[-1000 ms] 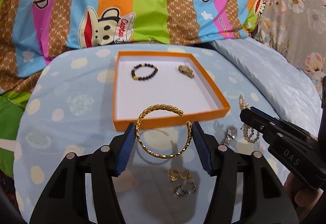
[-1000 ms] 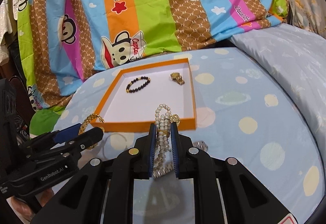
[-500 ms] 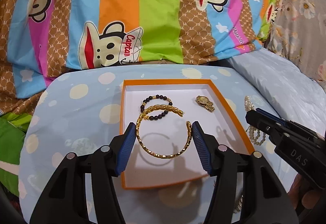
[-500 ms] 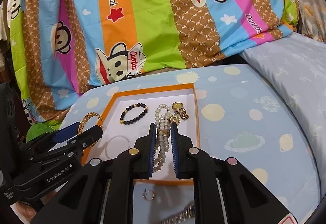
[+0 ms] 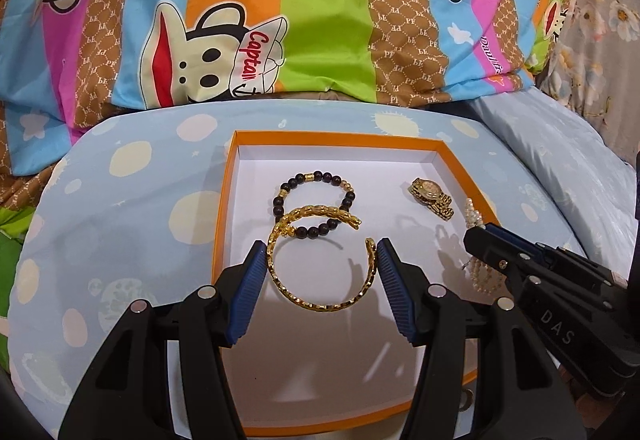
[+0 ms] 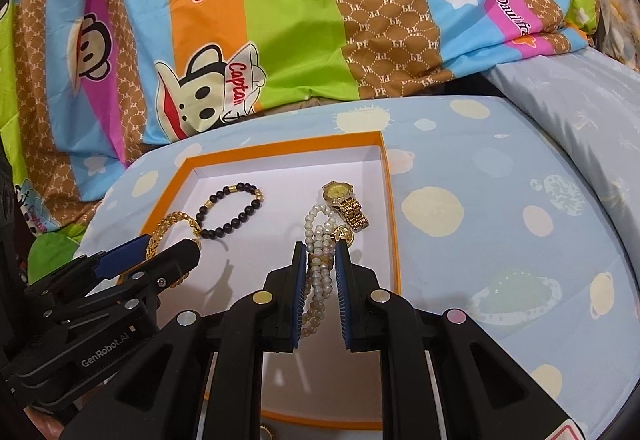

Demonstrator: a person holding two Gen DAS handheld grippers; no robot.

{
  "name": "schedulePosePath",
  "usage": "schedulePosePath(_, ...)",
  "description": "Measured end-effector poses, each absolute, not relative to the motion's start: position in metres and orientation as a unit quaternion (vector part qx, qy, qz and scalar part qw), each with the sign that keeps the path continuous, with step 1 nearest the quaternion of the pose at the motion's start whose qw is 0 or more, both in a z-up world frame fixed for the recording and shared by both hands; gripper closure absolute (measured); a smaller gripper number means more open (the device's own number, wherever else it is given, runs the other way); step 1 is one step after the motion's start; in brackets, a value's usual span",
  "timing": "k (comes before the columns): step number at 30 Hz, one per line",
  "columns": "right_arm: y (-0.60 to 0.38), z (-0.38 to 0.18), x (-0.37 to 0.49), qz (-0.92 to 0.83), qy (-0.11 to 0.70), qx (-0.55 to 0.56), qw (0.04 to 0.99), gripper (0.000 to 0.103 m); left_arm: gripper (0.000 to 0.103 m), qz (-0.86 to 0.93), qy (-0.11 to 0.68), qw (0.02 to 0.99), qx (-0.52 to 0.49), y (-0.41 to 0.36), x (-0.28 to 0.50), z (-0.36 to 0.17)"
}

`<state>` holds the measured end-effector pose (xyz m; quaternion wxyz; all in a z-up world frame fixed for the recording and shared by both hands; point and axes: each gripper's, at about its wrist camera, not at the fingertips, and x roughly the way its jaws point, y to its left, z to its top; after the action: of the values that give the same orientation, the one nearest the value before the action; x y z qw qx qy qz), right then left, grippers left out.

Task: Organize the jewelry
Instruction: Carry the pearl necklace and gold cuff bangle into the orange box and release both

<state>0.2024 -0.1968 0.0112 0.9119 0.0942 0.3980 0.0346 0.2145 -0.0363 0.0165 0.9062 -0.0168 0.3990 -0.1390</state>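
The left tongs (image 5: 322, 260) clamp a stiff gold bangle (image 5: 320, 260) across its sides, over the orange tray (image 5: 452, 159). At three o'clock, the right tongs (image 6: 321, 260) pinch limp, slippery pearl strands (image 6: 318, 252), probably clear of the tray floor.

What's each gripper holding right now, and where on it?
The left gripper clamps the gold bangle across its width, pads on opposite sides. The right gripper pinches the pearl strand mid-length, loops bunched between the jaws.
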Motion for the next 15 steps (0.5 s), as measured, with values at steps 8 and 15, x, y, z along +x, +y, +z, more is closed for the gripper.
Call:
schedulePosePath(8, -0.197, 0.008, 0.202, 0.032, 0.393, 0.093, 0.914, 0.086, 0.048, -0.142, 0.406, 0.903, -0.023, -0.036, 0.216, 0.010)
schedulePosePath(15, -0.206, 0.027, 0.190, 0.021, 0.362, 0.096, 0.927, 0.076, 0.041, -0.126, 0.385, 0.913, -0.037, -0.026, 0.213, 0.019)
